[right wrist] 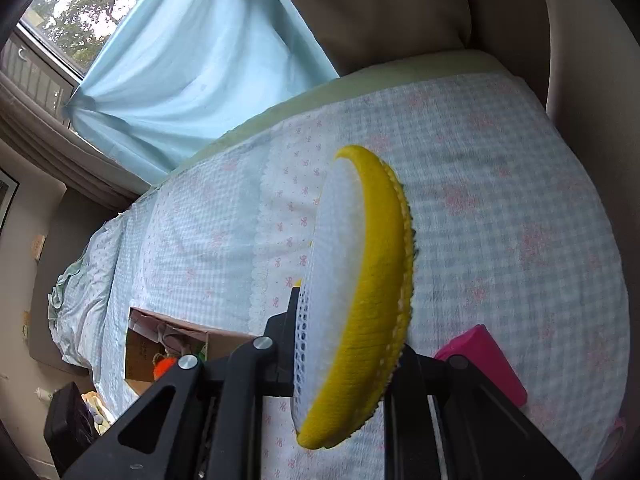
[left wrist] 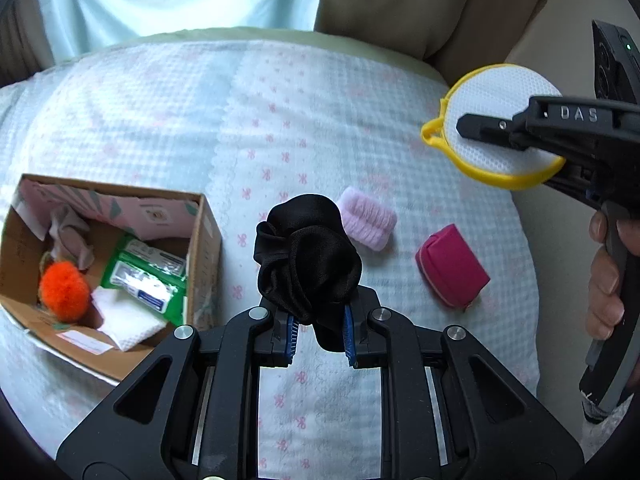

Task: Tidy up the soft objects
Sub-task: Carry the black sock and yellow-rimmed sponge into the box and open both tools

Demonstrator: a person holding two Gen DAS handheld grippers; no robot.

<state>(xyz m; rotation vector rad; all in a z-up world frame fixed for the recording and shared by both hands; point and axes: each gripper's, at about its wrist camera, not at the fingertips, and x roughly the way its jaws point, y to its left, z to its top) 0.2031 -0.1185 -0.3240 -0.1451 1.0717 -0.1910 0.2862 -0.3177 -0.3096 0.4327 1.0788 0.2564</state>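
My left gripper (left wrist: 320,330) is shut on a black satin scrunchie (left wrist: 306,256) and holds it above the bed, just right of the open cardboard box (left wrist: 204,248). My right gripper (right wrist: 346,360) is shut on a round white pad with a yellow rim (right wrist: 360,292), held in the air over the bed; it also shows in the left wrist view (left wrist: 500,124) at the upper right. A pale pink knitted band (left wrist: 368,224) and a magenta pouch (left wrist: 452,266) lie on the bedspread between the two grippers.
The box holds an orange pompom (left wrist: 62,290), a green wipes pack (left wrist: 146,276), a white cloth (left wrist: 124,320) and a greyish fabric piece (left wrist: 70,236). The checked bedspread (left wrist: 240,120) covers the bed. A beige headboard (right wrist: 400,12) and light blue curtain (right wrist: 192,64) stand behind.
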